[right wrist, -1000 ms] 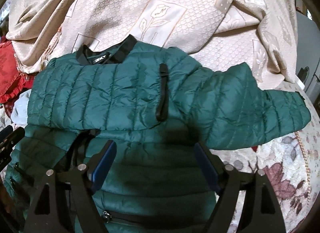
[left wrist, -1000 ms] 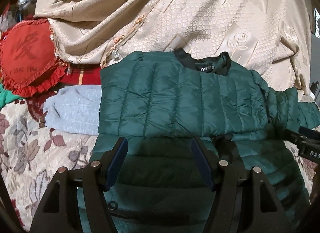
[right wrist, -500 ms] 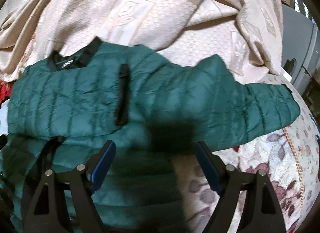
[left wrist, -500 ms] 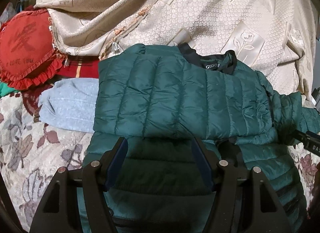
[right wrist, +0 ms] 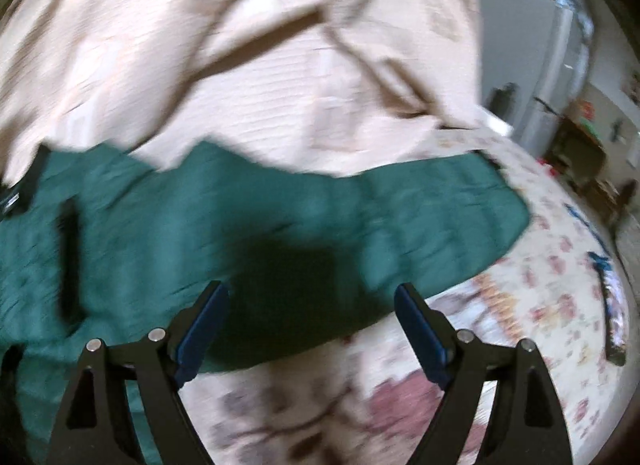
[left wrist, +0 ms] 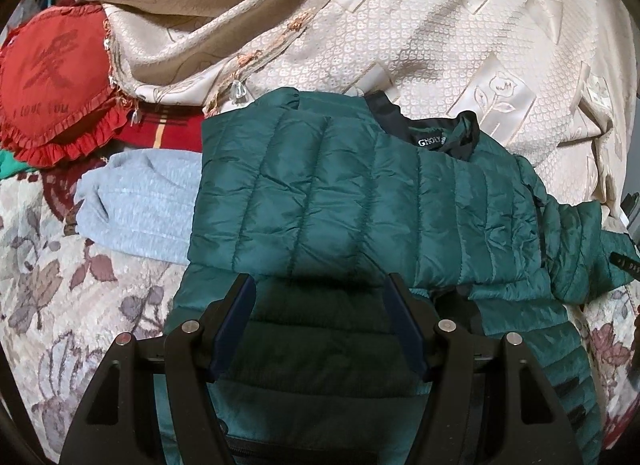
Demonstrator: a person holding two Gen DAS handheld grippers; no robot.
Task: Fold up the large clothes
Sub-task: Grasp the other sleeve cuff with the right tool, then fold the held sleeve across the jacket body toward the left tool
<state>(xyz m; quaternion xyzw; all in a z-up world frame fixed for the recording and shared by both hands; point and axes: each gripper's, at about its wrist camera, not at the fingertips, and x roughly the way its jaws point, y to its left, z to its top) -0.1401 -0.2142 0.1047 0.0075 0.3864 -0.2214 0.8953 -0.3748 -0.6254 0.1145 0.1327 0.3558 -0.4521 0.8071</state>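
Note:
A dark green quilted puffer jacket (left wrist: pixel 360 201) lies on the floral bed cover, its upper half folded down over the lower half, black collar at the far side. My left gripper (left wrist: pixel 320 285) is open and empty, hovering just above the fold edge. In the blurred right wrist view the jacket's sleeve (right wrist: pixel 400 221) stretches out to the right over the bed. My right gripper (right wrist: pixel 310 293) is open and empty above the sleeve's near edge.
A cream patterned bedspread (left wrist: pixel 400 33) is bunched behind the jacket. A red frilled cushion (left wrist: pixel 52 81) and a light grey garment (left wrist: pixel 140 201) lie to the left. The floral bed cover (right wrist: pixel 540 305) extends right, with a dark flat object (right wrist: pixel 614 321) on it.
My right gripper has swung right, from over the jacket body to over the outstretched sleeve; its view is motion-blurred. My left gripper has shifted slightly left. Both stay open.

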